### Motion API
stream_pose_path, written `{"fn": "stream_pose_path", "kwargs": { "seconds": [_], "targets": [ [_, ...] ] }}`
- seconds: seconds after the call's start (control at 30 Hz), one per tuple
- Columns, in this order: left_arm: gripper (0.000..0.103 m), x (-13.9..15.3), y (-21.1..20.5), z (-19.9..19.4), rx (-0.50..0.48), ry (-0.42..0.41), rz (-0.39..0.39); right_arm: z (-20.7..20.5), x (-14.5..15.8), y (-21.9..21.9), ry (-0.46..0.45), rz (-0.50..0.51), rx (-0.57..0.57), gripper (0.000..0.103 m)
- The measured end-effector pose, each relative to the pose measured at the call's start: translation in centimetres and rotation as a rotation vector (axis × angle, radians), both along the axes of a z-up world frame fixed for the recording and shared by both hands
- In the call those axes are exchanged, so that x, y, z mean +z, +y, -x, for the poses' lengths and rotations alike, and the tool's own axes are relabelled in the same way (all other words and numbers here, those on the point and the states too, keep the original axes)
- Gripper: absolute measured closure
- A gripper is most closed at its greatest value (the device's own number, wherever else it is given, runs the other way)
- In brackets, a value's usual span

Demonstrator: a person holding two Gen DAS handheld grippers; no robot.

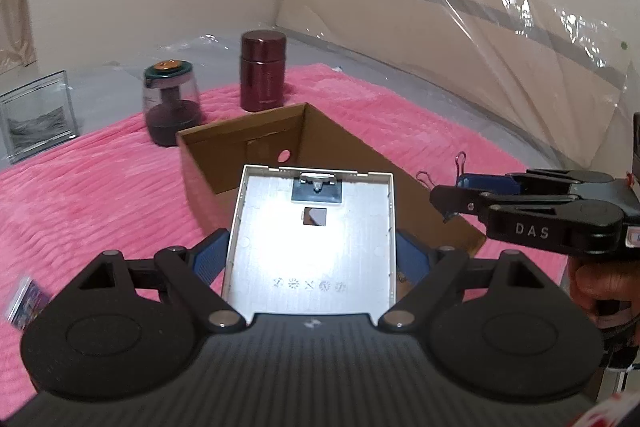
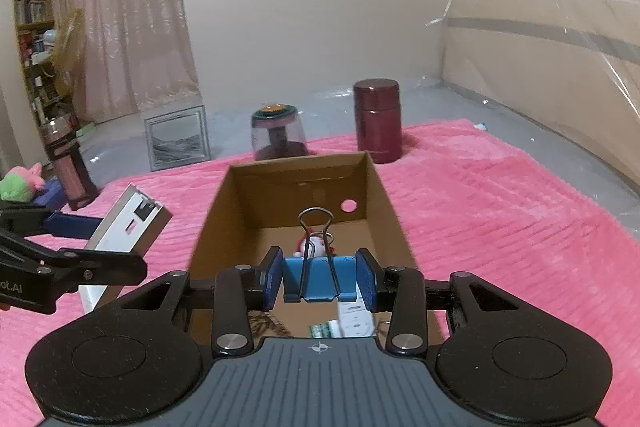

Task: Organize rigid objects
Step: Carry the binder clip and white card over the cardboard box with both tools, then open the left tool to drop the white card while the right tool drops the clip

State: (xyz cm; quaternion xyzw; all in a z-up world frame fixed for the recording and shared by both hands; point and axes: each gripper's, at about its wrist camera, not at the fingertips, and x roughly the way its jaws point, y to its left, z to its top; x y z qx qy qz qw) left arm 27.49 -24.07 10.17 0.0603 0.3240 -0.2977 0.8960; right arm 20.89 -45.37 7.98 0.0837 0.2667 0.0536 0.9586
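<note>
An open cardboard box (image 1: 320,135) (image 2: 372,187) stands on the pink blanket. My left gripper (image 1: 312,251) is shut on a flat white plastic case (image 1: 312,239), held just in front of and above the box's near left side; the case also shows in the right wrist view (image 2: 128,227). My right gripper (image 2: 320,281) is shut on a blue binder clip (image 2: 320,279), held over the box's near end; the clip also shows in the left wrist view (image 1: 480,183). Small items lie inside the box: a small figure (image 2: 316,245) and a white remote-like piece (image 2: 354,321).
A dark red flask (image 1: 262,69) (image 2: 378,119) and a clear jar with a green lid (image 1: 170,103) (image 2: 278,135) stand beyond the box. A framed picture (image 2: 178,137) leans at the left. A plastic-wrapped panel (image 1: 460,39) runs along the right. A pink bottle (image 2: 66,163) stands far left.
</note>
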Motion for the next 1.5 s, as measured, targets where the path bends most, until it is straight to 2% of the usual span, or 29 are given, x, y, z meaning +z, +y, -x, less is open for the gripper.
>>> {"fn": "stream_pose_path", "kwargs": {
  "seconds": [0.3, 0.5, 0.8, 1.1, 1.3, 1.4, 1.5],
  "targets": [
    [0.019, -2.4, -4.6, -6.3, -0.031, 0.035, -0.087, -3.1, -1.3, -2.3, 0.025, -0.008, -0.009, 0.067],
    [0.019, -4.6, -7.0, -9.5, -0.054, 0.062, -0.173, -5.4, -2.3, -3.0, 0.04, -0.001, -0.019, 0.067],
    [0.019, -7.5, -9.1, -10.8, -0.135, 0.041, -0.327, -8.3, -3.7, -2.7, 0.072, 0.052, 0.02, 0.067],
    [0.019, -9.4, -10.6, -11.1, -0.282, 0.002, -0.49, -9.9, -4.2, -1.8, 0.093, 0.142, 0.099, 0.067],
    [0.019, -10.1, -11.3, -11.4, -0.348, 0.0, -0.544, -10.6, -4.9, -0.9, 0.118, 0.223, 0.18, 0.067],
    [0.019, -10.6, -11.6, -11.5, -0.378, 0.02, -0.563, -10.9, -5.2, -0.9, 0.127, 0.235, 0.194, 0.067],
    [0.019, -11.5, -12.0, -11.5, -0.403, 0.017, -0.615, -11.0, -5.4, -0.9, 0.131, 0.24, 0.199, 0.067]
  ]
}}
